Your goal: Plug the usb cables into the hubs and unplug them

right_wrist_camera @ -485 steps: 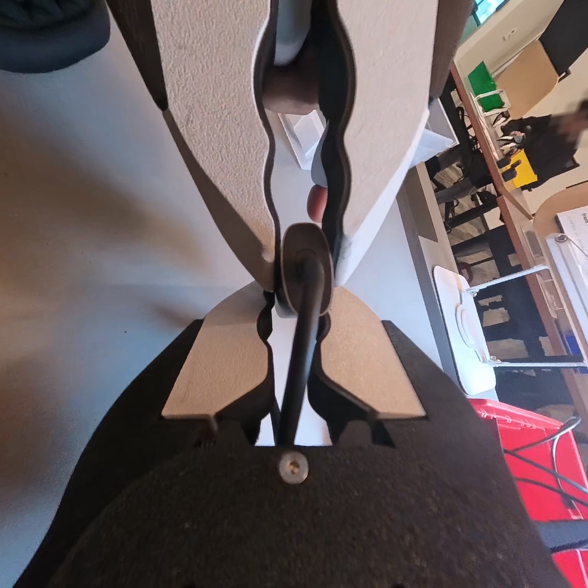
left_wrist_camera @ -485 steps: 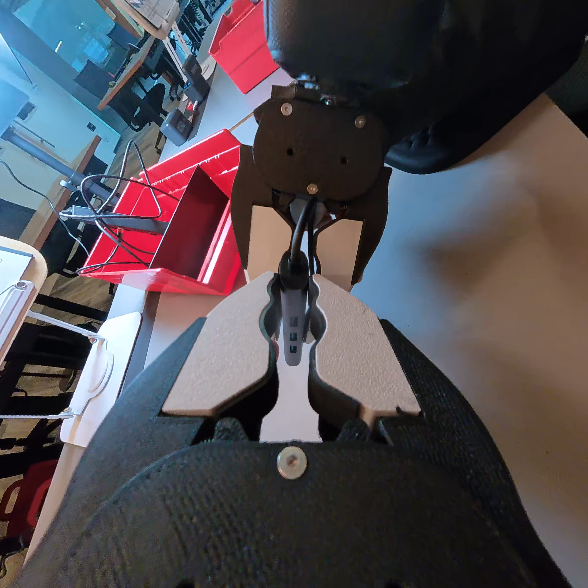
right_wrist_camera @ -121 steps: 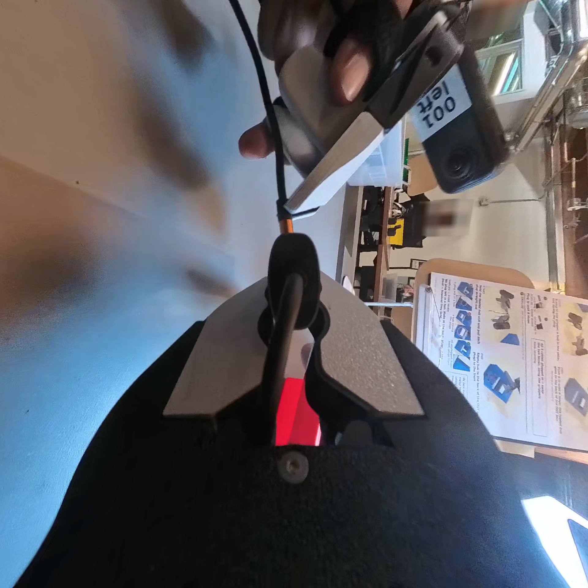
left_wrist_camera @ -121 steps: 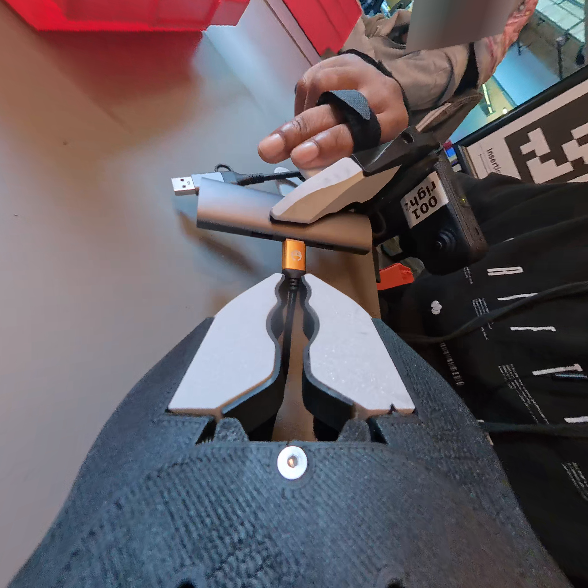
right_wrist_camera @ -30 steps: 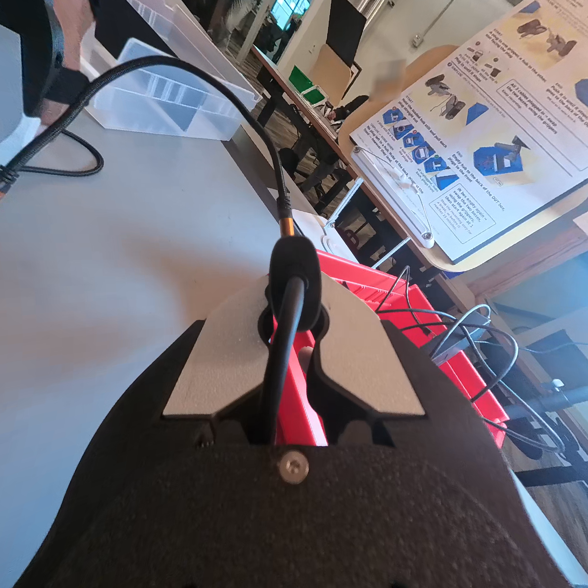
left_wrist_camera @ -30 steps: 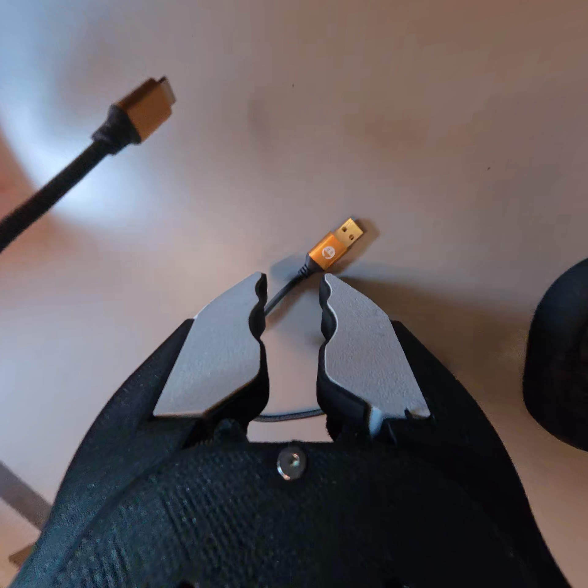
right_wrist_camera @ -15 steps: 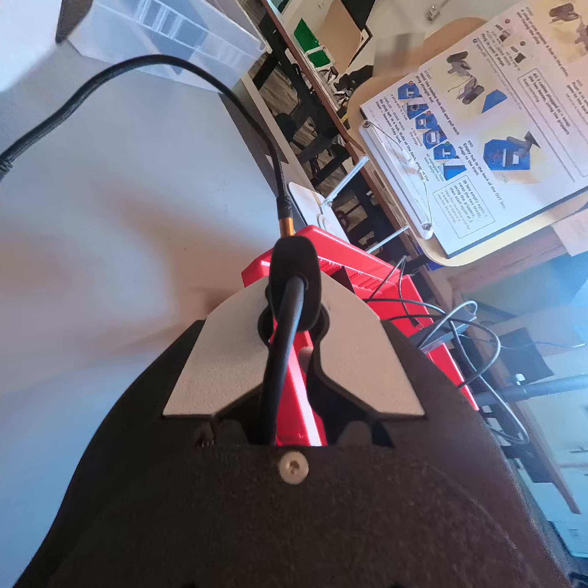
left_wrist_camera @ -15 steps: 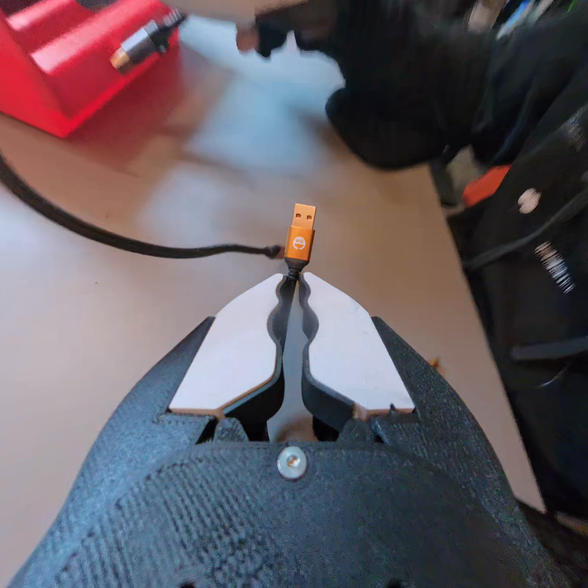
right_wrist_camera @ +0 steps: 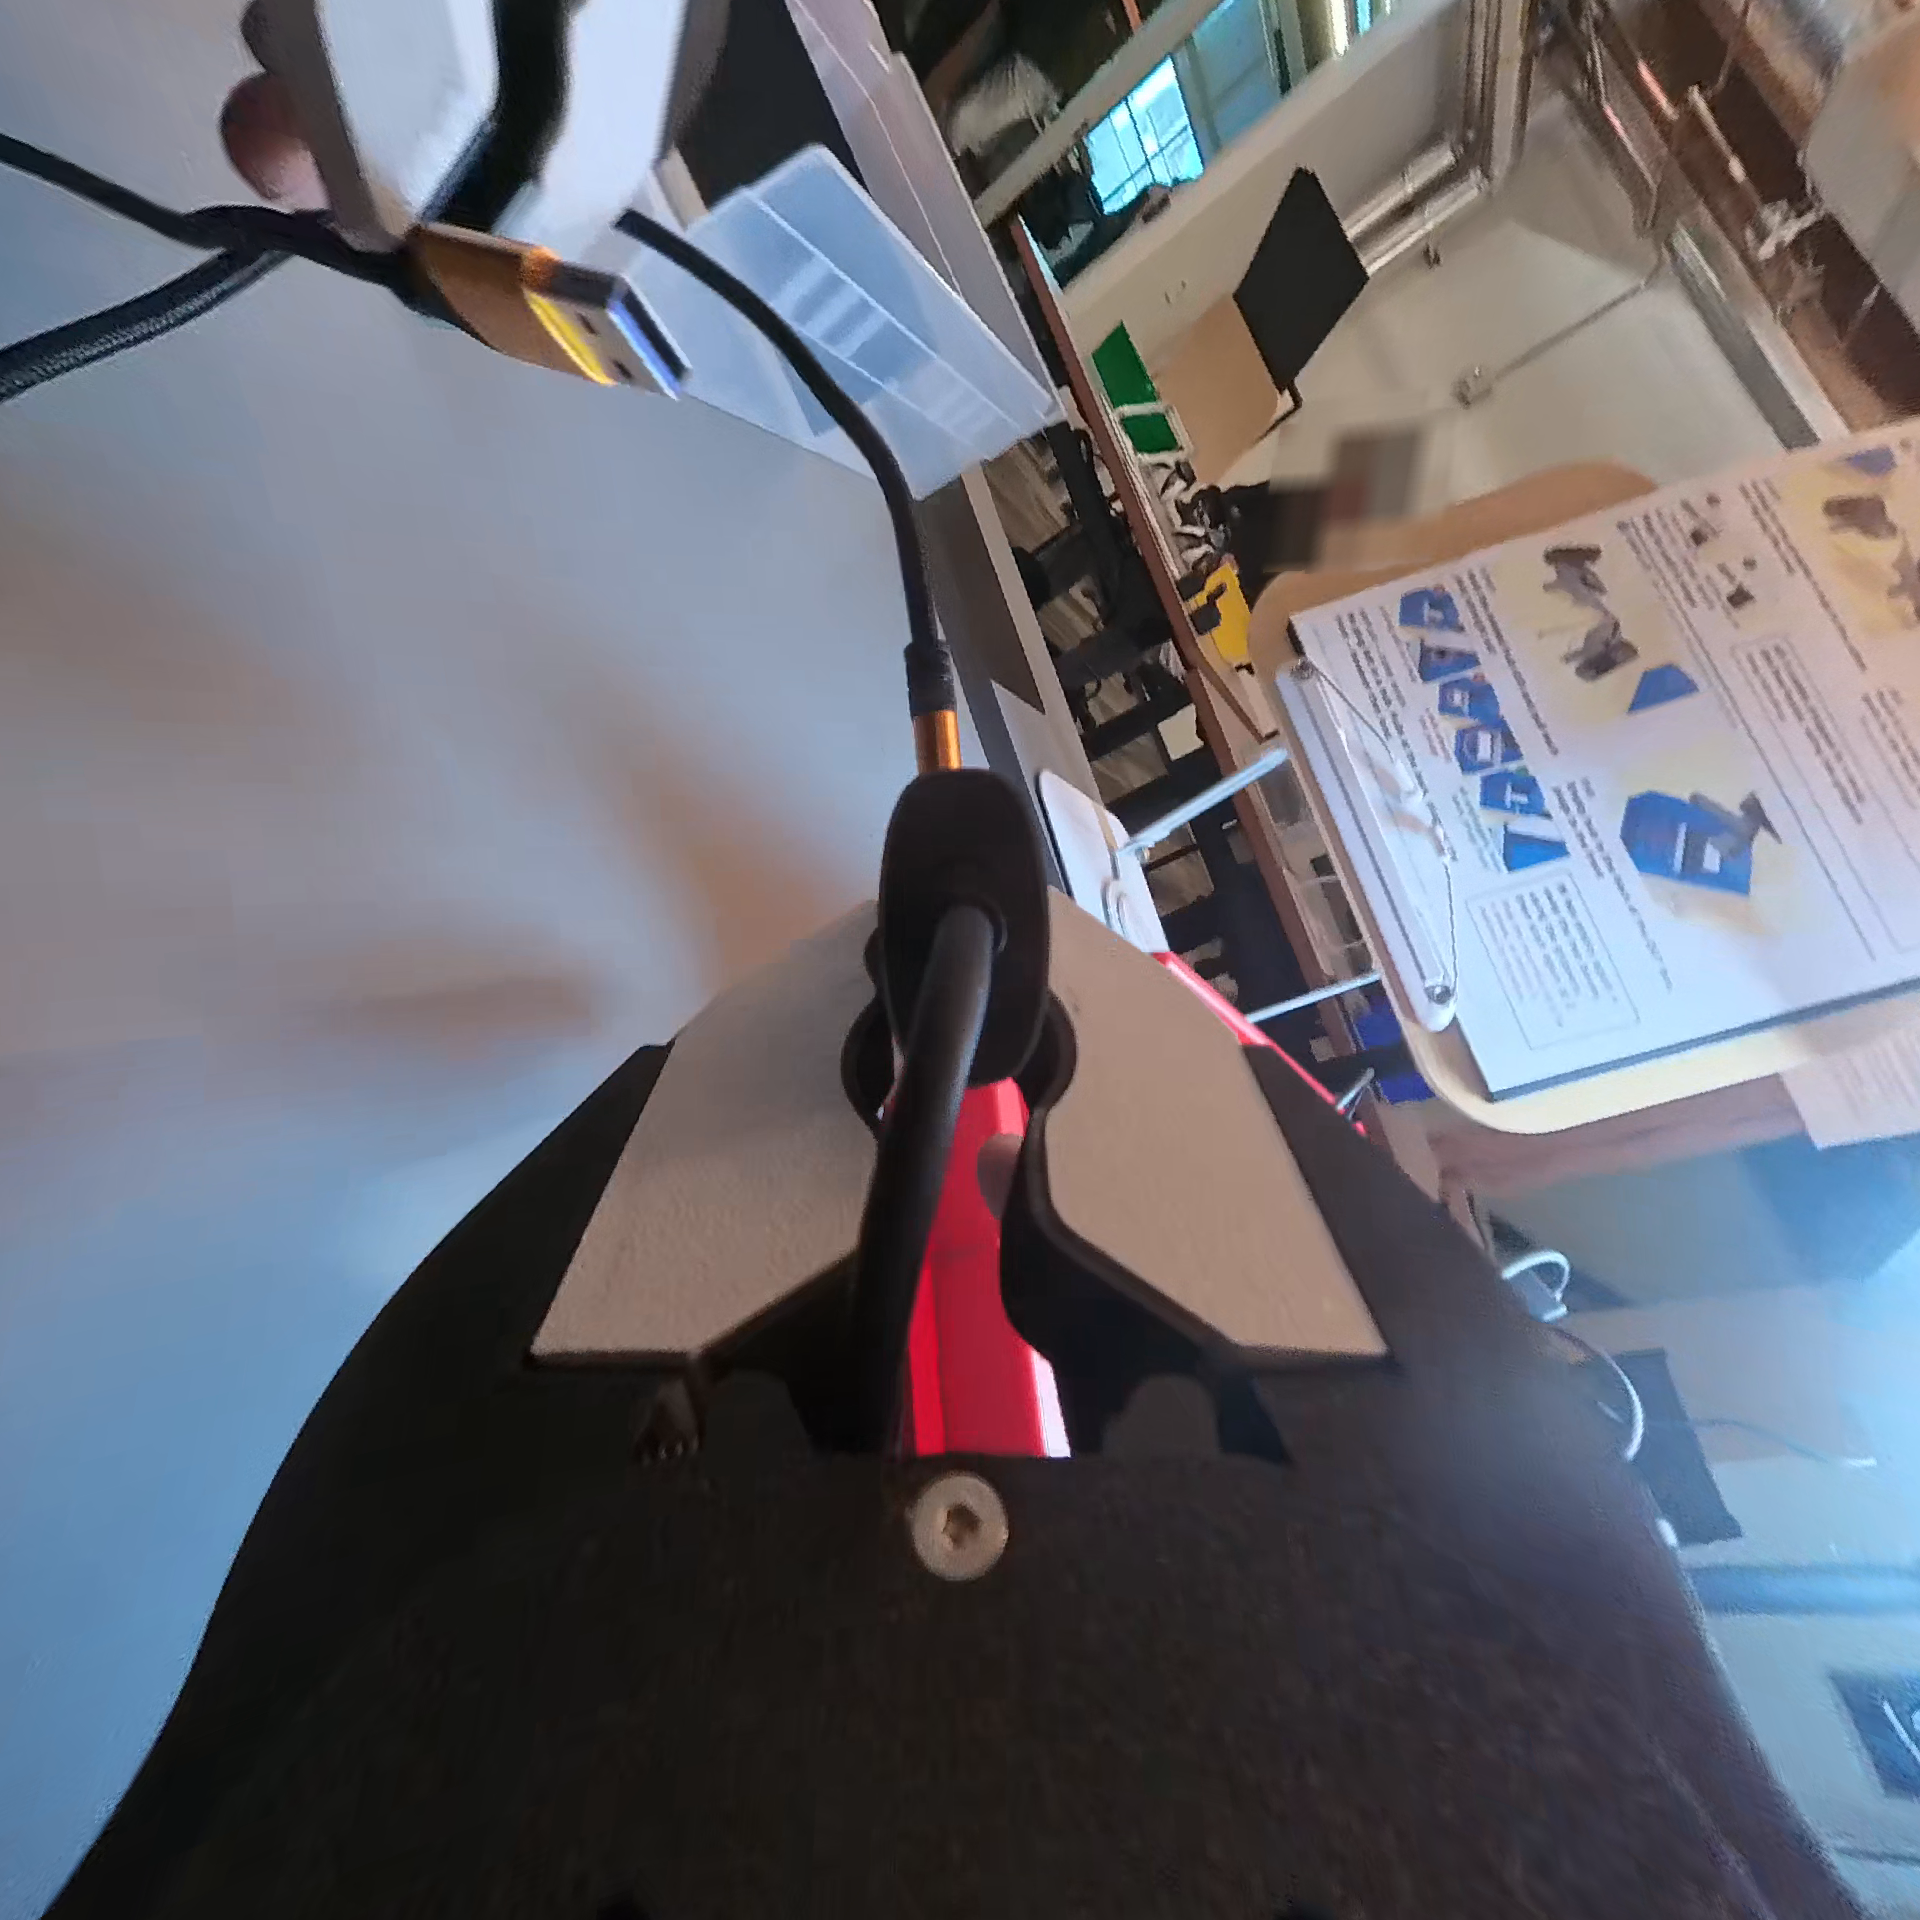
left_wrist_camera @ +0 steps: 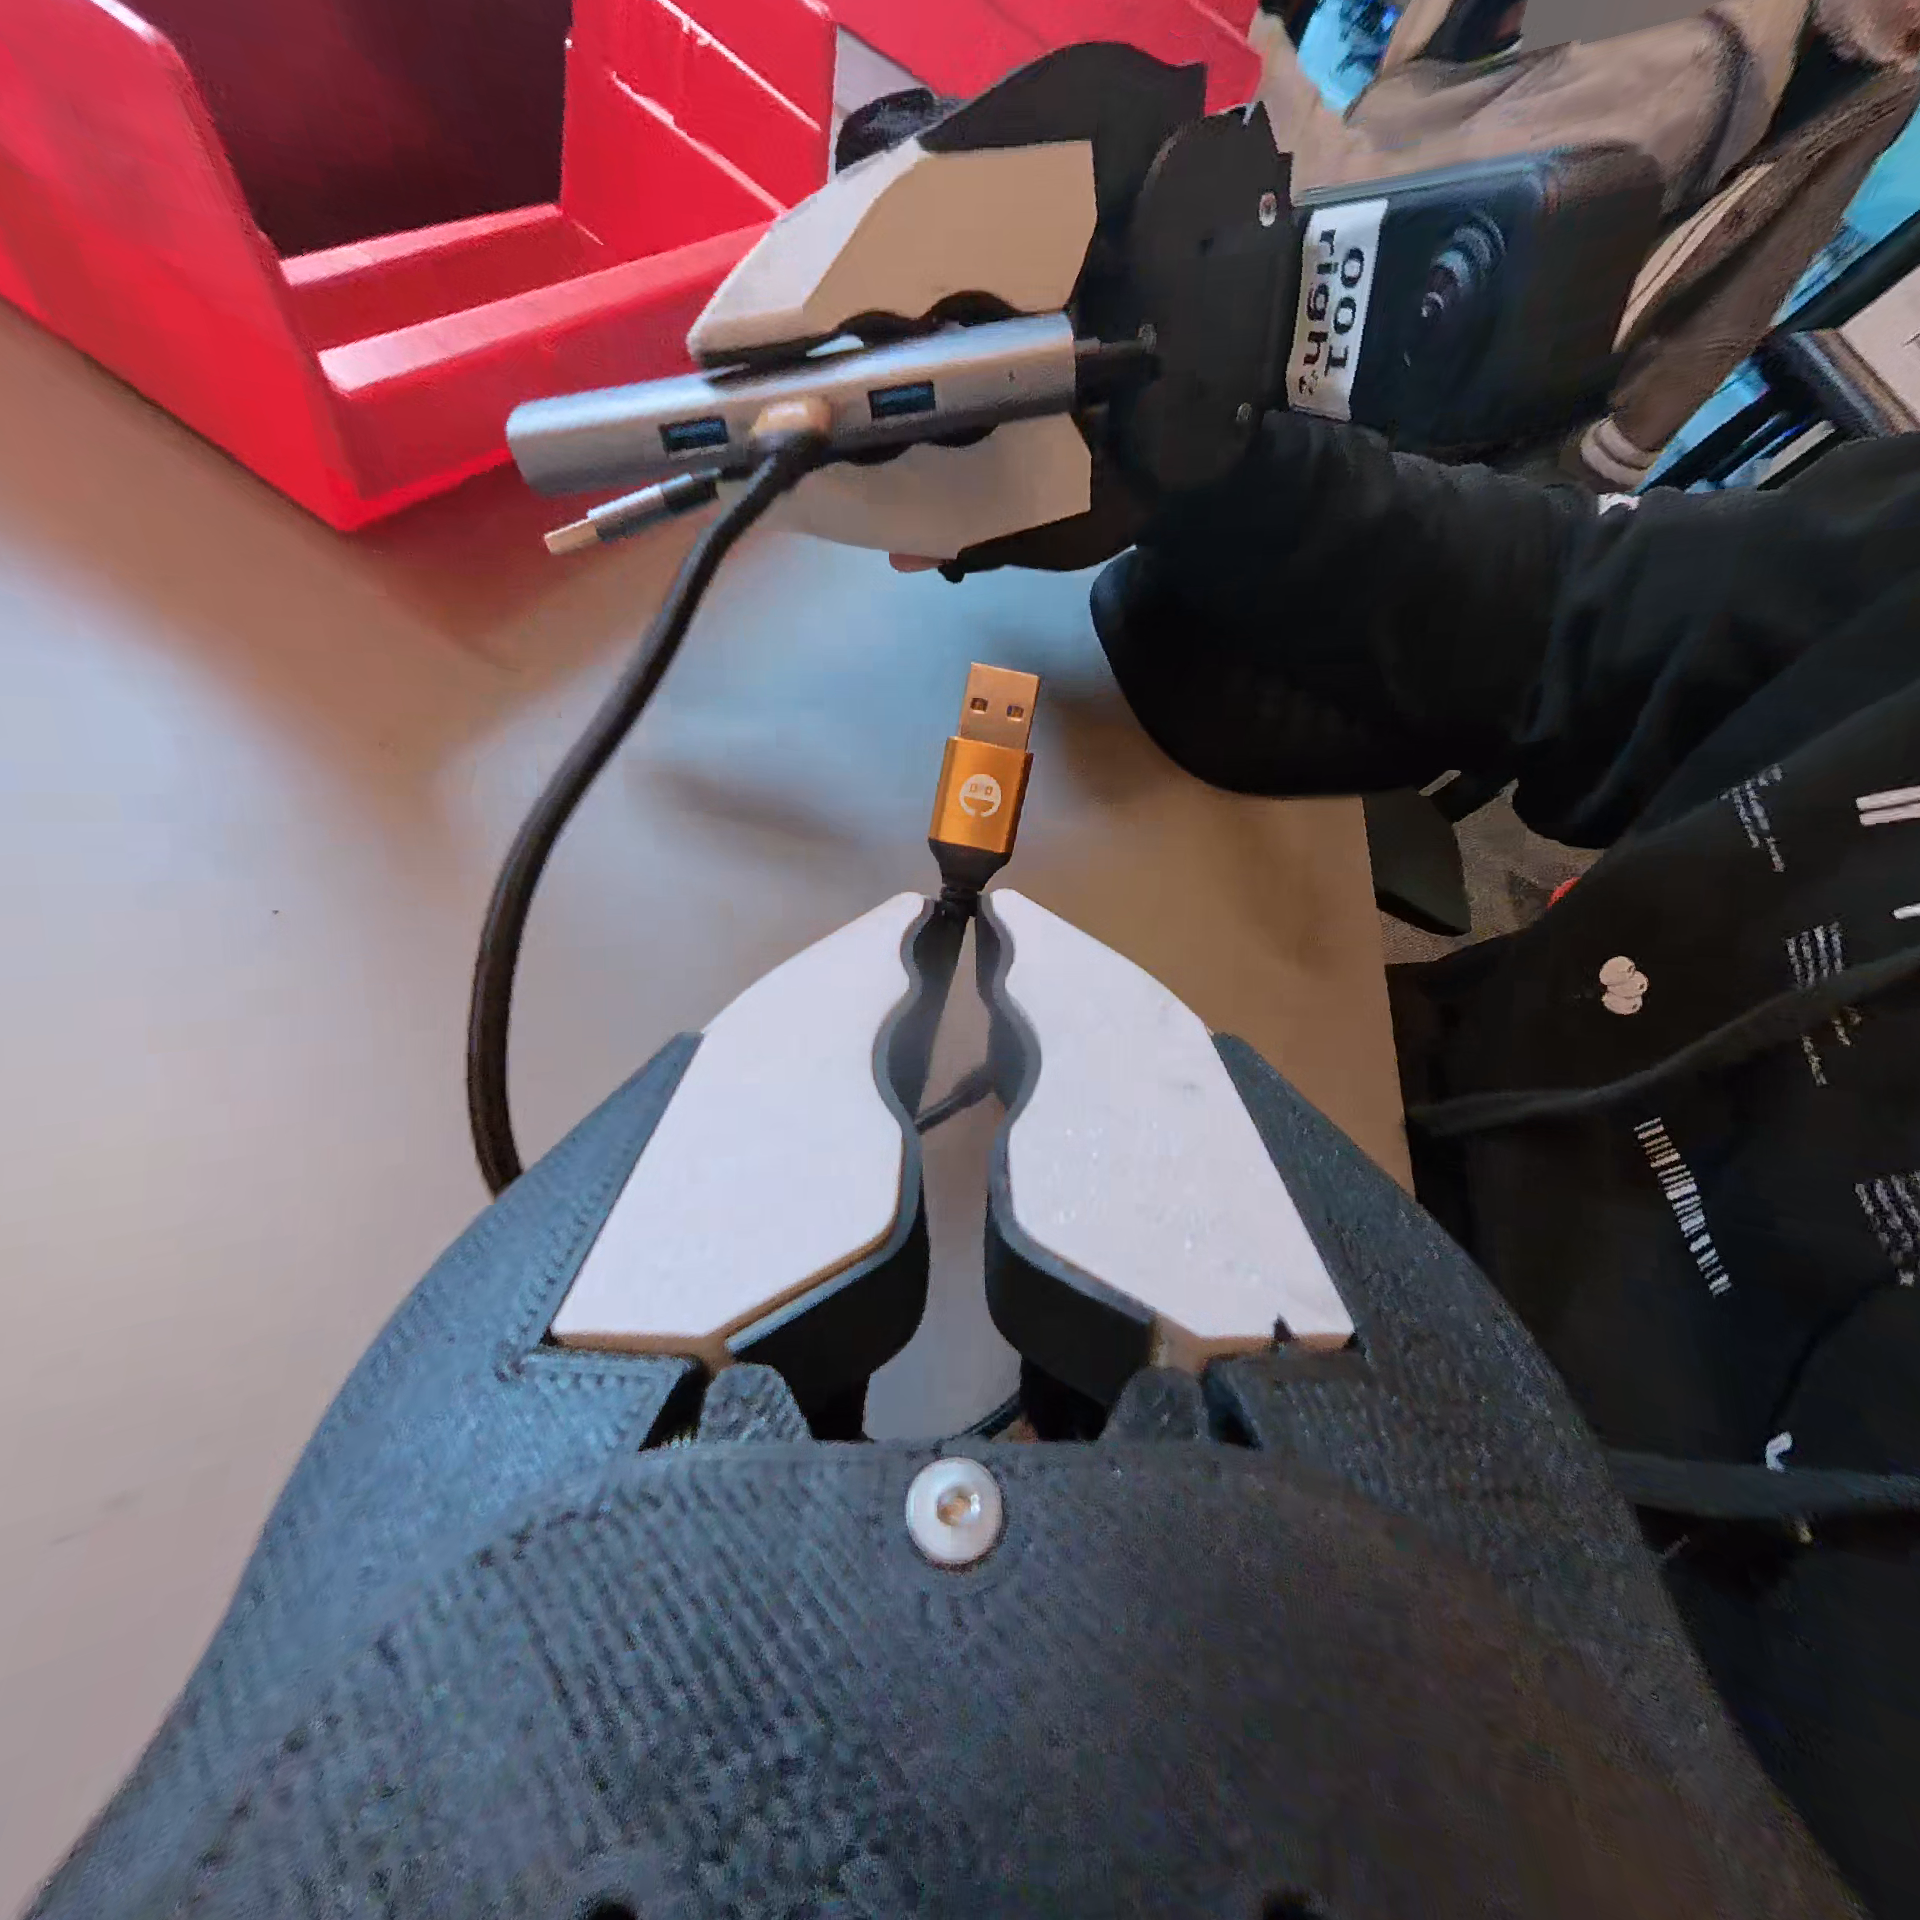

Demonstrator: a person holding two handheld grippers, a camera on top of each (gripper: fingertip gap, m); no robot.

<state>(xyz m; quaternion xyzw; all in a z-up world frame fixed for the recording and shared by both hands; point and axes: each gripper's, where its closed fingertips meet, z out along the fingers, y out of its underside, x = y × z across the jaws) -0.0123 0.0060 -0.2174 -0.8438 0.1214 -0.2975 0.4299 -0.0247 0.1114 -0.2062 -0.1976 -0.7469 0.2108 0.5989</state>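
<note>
My left gripper (left_wrist_camera: pixel 961 906) is shut on a thin black cable just behind its orange USB plug (left_wrist_camera: pixel 984 774), which points up towards the hub with a clear gap between them. My right gripper (left_wrist_camera: pixel 732 421) is shut on a grey USB hub (left_wrist_camera: pixel 935 364), held level above the table. A thick braided cable (left_wrist_camera: pixel 540 831) is plugged into the hub's middle port by a gold plug (left_wrist_camera: pixel 792 419). In the right wrist view my right gripper (right_wrist_camera: pixel 961 920) holds the hub end-on (right_wrist_camera: pixel 961 862), and the orange plug (right_wrist_camera: pixel 520 296) hangs at the top left in the left gripper's fingers (right_wrist_camera: pixel 416 94).
A red bin (left_wrist_camera: pixel 343 343) stands on the beige table (left_wrist_camera: pixel 208 831) behind the hub. The hub's own plug (left_wrist_camera: pixel 634 514) dangles under it. A person's black sleeve (left_wrist_camera: pixel 1403 623) fills the right. A clear plastic box (right_wrist_camera: pixel 873 322) and an instruction sheet on a stand (right_wrist_camera: pixel 1662 748) lie beyond.
My left gripper shut on the orange plug's cable and lifted it from the table. It now points at the hub, which the right gripper has brought close into view.
</note>
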